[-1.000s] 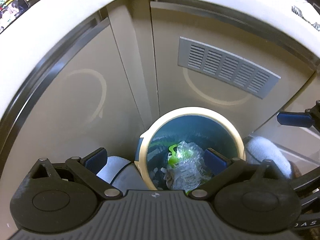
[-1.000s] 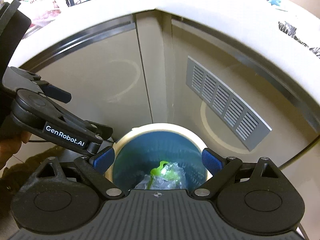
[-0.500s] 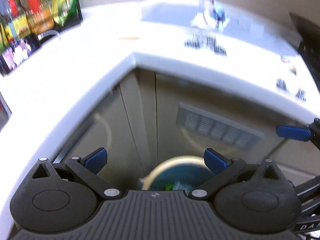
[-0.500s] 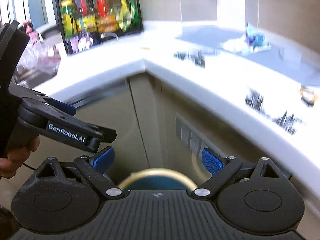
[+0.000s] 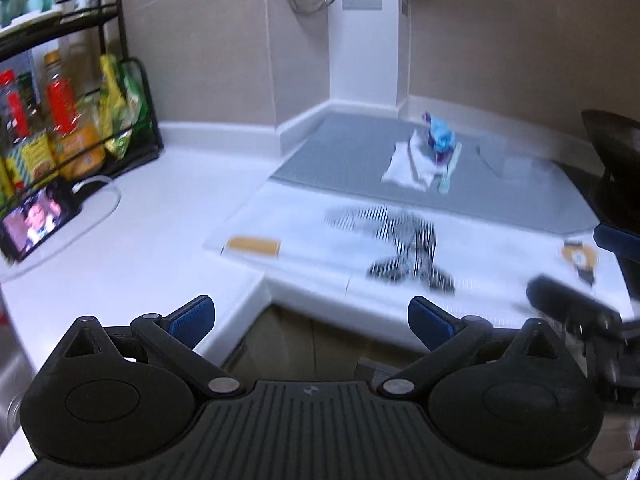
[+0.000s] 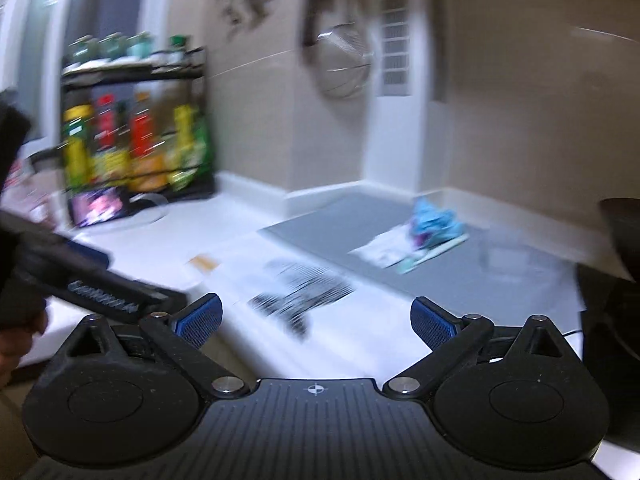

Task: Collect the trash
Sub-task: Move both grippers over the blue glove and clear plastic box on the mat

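Left gripper (image 5: 310, 314): hovering over the white counter (image 5: 132, 240) corner, tilting downward, jaws standing wide apart, nothing between them. Right gripper (image 6: 316, 318): pointing nearly level across the counter, jaws just opening wider, empty. Trash: striped wrapper (image 5: 404, 246) lying on the counter ahead; blue-and-white wrapper pile (image 5: 426, 156) lying farther back on the grey mat (image 5: 340, 160).
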